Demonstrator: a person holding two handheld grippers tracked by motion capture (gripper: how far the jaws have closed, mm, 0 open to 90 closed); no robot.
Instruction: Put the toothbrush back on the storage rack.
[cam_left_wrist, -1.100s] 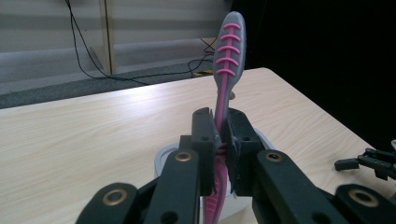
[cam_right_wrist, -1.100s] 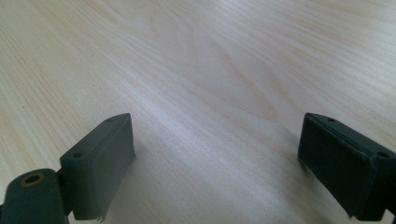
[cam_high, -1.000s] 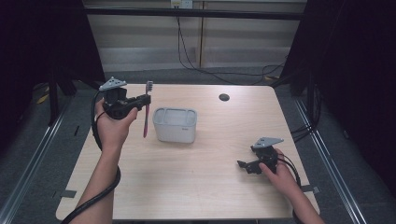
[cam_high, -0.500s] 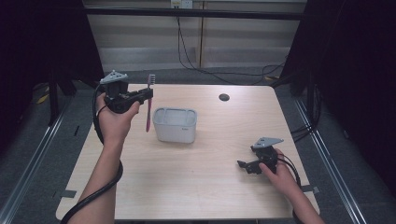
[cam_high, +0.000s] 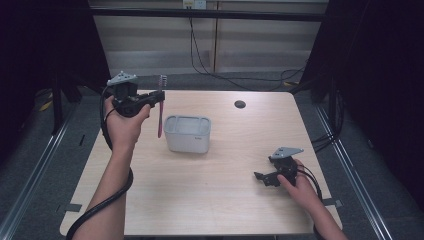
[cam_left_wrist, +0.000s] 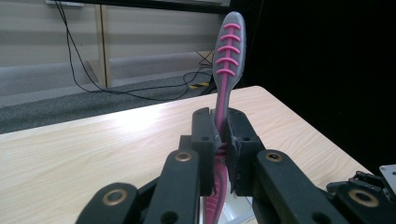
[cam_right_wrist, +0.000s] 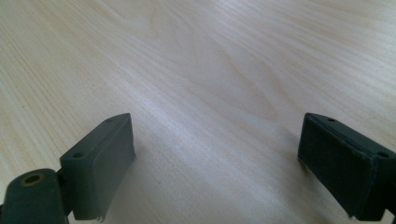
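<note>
My left gripper (cam_high: 156, 97) is raised above the table's far left part, shut on a pink and grey toothbrush (cam_high: 160, 107) that stands upright, head up. In the left gripper view the toothbrush (cam_left_wrist: 225, 70) rises from between the closed jaws of my left gripper (cam_left_wrist: 219, 140). A grey rectangular container (cam_high: 187, 133) sits on the table just right of the brush's lower end. My right gripper (cam_high: 261, 177) rests low near the table's right front, open, with bare wood between its jaws (cam_right_wrist: 215, 158).
The wooden table (cam_high: 225, 200) has a small black round disc (cam_high: 240, 104) near its far edge. Cables hang against the back wall. Dark curtains and metal rails flank the table on both sides. The right gripper's body (cam_left_wrist: 364, 191) shows at the lower right of the left gripper view.
My left gripper has lifted the toothbrush and carried it rightward, closer to the grey container. The right gripper has stayed still.
</note>
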